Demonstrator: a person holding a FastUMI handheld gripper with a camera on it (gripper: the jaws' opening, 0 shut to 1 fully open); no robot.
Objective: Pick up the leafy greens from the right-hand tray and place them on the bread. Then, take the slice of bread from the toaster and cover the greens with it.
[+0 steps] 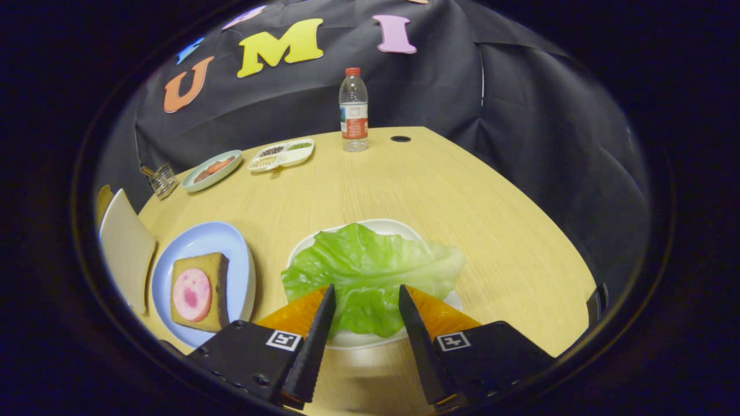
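One leafy green point(370, 271) lying lower centre of the frame, pale and crinkled, broad at the right, darker and ruffled toward the near edge, spread over one white tray point(399, 228) and hiding most of it. Tongs point(366, 299) at the bottom centre, spread apart, gripping nothing, tips hovering over the leaf's near edge with the leaf showing in the gap between them; hard to say whether touching. Lower left: one pale blue plate point(199, 242) carrying one brown bread slice point(215, 271) topped with one pink round of meat point(192, 294). Far left, one cream-coloured slab point(124, 242), cut off and too partial to name. Upper left on the wooden tabletop point(404, 185): one green oval dish point(222, 170) with orange pieces, one white divided dish point(300, 155) with small fillings too tiny to make out, one clear glass object point(161, 179), blurred. Upper centre: one water bottle point(353, 110) with red cap, upright, and one dark round hole point(400, 138) in the tabletop just right of it.
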